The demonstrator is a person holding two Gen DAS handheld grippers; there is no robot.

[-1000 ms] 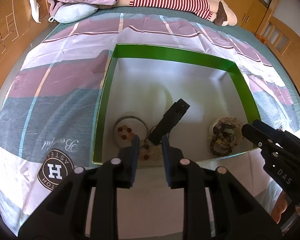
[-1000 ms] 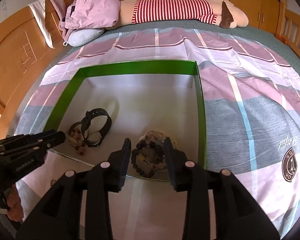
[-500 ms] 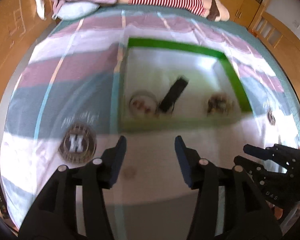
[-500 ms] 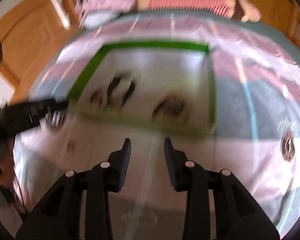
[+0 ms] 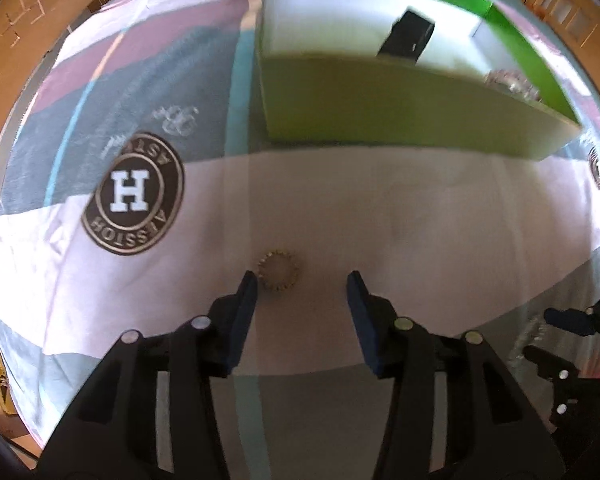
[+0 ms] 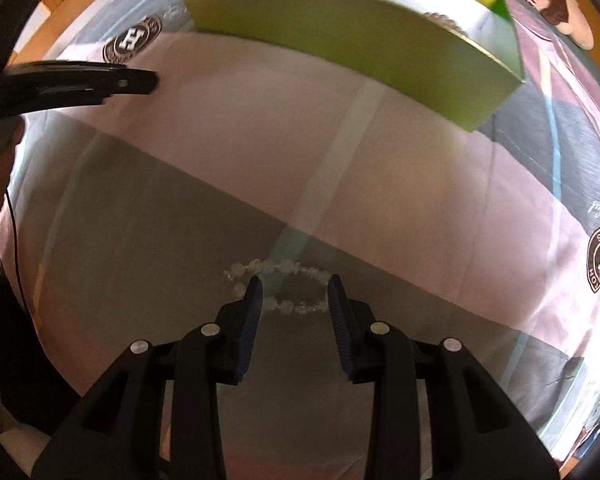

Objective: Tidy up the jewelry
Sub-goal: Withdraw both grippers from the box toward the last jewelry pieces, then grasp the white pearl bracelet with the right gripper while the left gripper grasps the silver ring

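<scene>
Soft, patchwork-printed bedding in pink, grey and white covered the bed (image 5: 420, 208), and on it stood the open green cardboard box with a white inside (image 5: 380, 112), a black watch (image 5: 408, 36) and a heap of brown beads (image 5: 508, 80) already lying in it. Near the bed's front edge, well apart from the box, two pieces were not yet put away. The small gold-coloured toothed ring (image 5: 278, 276) lay flat just beside the left-hand finger of the left tongs (image 5: 302, 286), whose jaws were closing with only part of the ring between them and neither pad on it. The clear glass-like bead bracelet (image 6: 278, 286) lay in a loose loop under the right tongs (image 6: 296, 290), which straddled it part open, pads not pressing.

Both pieces looked light. The ring seemed stiff and thin, likely to sink into the yielding cover, so pinching across its rim from above seemed best. The bracelet looked floppy and slippery; gripping one strand between beads would probably let the rest dangle, and a gentle squeeze seemed wise.
</scene>
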